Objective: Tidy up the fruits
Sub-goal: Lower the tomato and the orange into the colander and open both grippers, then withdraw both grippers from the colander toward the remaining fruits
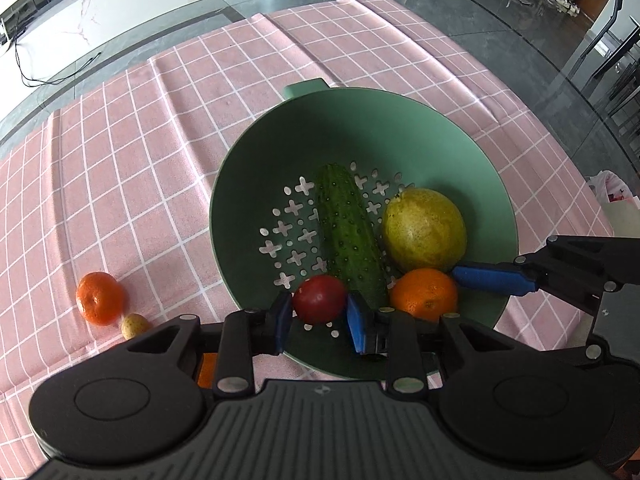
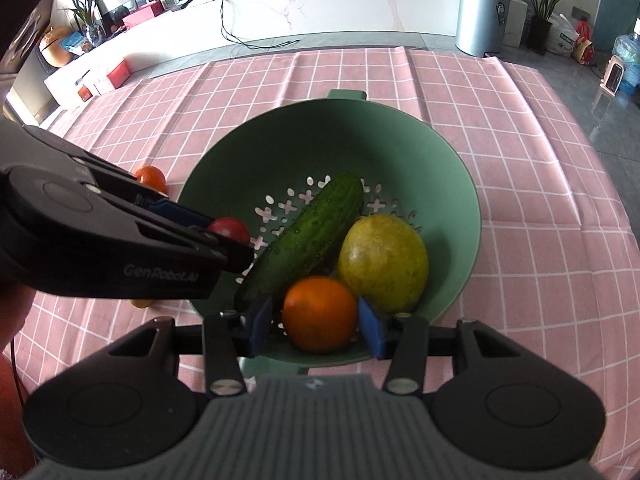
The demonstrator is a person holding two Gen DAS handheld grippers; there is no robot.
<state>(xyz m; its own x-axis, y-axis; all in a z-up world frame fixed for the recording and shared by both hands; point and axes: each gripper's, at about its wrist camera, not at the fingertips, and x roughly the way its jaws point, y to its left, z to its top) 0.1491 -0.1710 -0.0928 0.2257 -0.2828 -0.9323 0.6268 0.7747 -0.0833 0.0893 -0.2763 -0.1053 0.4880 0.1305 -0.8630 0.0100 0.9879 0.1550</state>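
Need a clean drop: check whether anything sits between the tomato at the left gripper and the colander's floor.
Nothing visible does. The tomato, between the left gripper's fingers, is over bare perforated floor of the colander. The cucumber lies just beside it, with the orange beyond.

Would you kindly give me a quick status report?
Left gripper holds red fruit; right gripper holds orange. Both over green colander. Nothing in the way.

Green colander (image 2: 440, 184) on pink checked surface (image 2: 540, 160): cucumber (image 2: 308, 236), yellow-green fruit (image 2: 384, 264), orange (image 2: 320, 312) between right tool (image 2: 318, 324) pads.
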